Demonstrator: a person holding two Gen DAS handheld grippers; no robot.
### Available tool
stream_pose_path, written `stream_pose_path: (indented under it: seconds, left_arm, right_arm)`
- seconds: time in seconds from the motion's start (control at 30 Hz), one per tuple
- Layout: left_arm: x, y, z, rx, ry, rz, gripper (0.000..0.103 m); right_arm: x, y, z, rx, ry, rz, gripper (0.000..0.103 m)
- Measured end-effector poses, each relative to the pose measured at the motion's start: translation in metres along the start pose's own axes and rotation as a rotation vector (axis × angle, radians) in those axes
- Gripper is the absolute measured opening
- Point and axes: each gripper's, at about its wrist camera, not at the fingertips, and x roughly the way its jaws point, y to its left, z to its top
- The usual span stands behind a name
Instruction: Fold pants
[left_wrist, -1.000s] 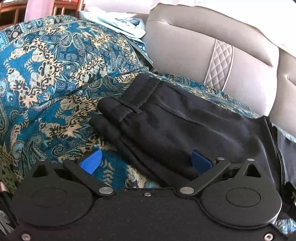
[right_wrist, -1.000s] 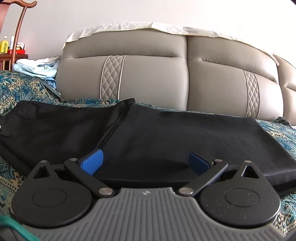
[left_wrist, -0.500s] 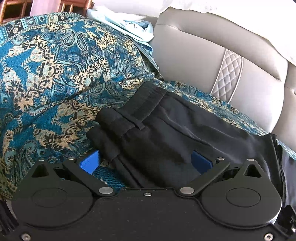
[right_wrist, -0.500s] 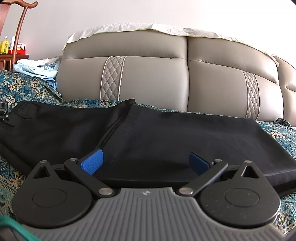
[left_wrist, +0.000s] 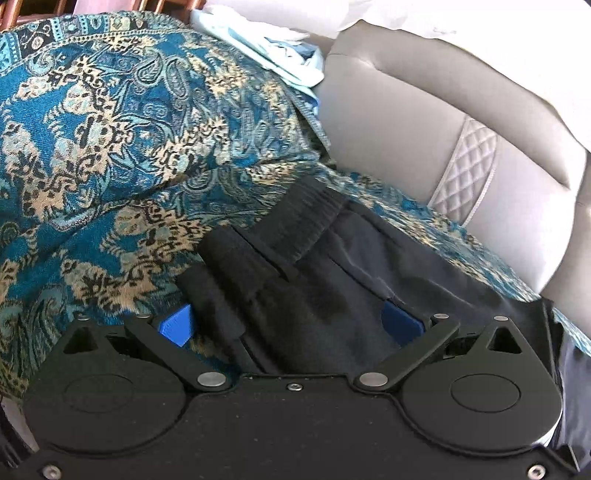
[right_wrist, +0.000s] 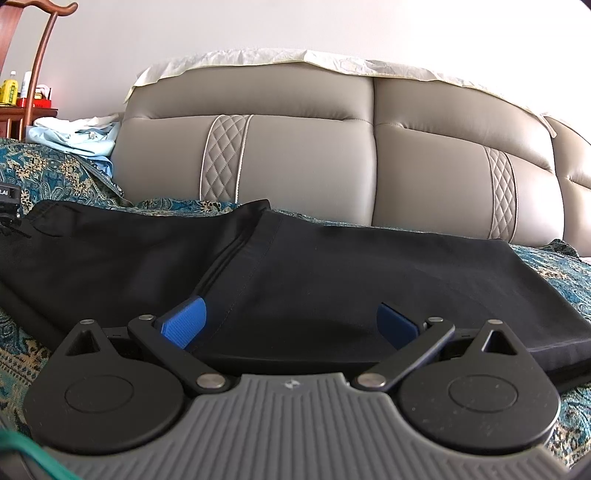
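Observation:
Black pants lie partly folded on a sofa covered by a teal patterned throw. In the left wrist view the waistband end sits between my left gripper's blue pads, which stand wide apart around the cloth. In the right wrist view the folded leg hem lies across the middle. My right gripper is open, its blue pads spread over the near edge of the folded cloth.
The grey leather sofa back rises right behind the pants. A pile of light blue clothes sits on the sofa's left arm. A wooden stand and a side table with bottles are at far left.
My left gripper has moved forward over the waistband, so the cloth now lies between its pads. The right gripper has stayed still and open.

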Motion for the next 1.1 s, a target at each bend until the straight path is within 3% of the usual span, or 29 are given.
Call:
stream_pose_path:
  seconds: [0.17, 0.4, 0.57, 0.6, 0.63, 0.67, 0.7, 0.77, 0.83, 0.97, 1.1]
  left_arm:
    - [0.011, 0.001, 0.007, -0.016, -0.014, 0.021, 0.103]
    - [0.017, -0.008, -0.003, 0.056, -0.065, 0.065, 0.103]
    - [0.017, -0.007, 0.004, 0.076, -0.023, 0.045, 0.100]
    - [0.015, -0.006, 0.005, 0.068, -0.020, 0.050, 0.094]
    - [0.011, -0.004, 0.005, 0.052, -0.027, 0.060, 0.076]
    - [0.007, -0.002, 0.007, 0.041, -0.030, 0.067, 0.064]
    - [0.004, 0.000, 0.008, 0.026, -0.031, 0.069, 0.059]
    - [-0.001, 0.007, 0.012, -0.013, -0.037, 0.060, 0.038]
    - [-0.005, 0.009, 0.017, -0.030, -0.040, 0.052, 0.026]
    - [-0.022, -0.007, 0.026, 0.001, -0.096, 0.023, 0.018]
    - [-0.045, -0.047, 0.039, 0.082, -0.153, -0.104, 0.018]
  right_arm:
    - [0.000, 0.001, 0.000, -0.003, -0.004, -0.004, 0.103]
    - [0.000, 0.002, -0.001, -0.001, -0.003, -0.004, 0.103]
    - [0.001, 0.002, 0.000, 0.006, 0.005, -0.001, 0.103]
    - [0.001, 0.002, 0.001, 0.009, 0.010, 0.003, 0.103]
    - [0.003, 0.001, 0.002, 0.014, 0.022, 0.008, 0.103]
    - [0.004, -0.001, 0.003, 0.020, 0.033, 0.015, 0.103]
    - [0.005, -0.002, 0.005, 0.028, 0.047, 0.023, 0.103]
    - [0.008, -0.005, 0.009, 0.035, 0.072, 0.040, 0.103]
    - [0.010, -0.008, 0.015, 0.029, 0.106, 0.060, 0.103]
    - [0.009, -0.022, 0.030, 0.053, 0.154, 0.088, 0.103]
    - [0.010, -0.055, 0.052, 0.085, 0.214, 0.123, 0.103]
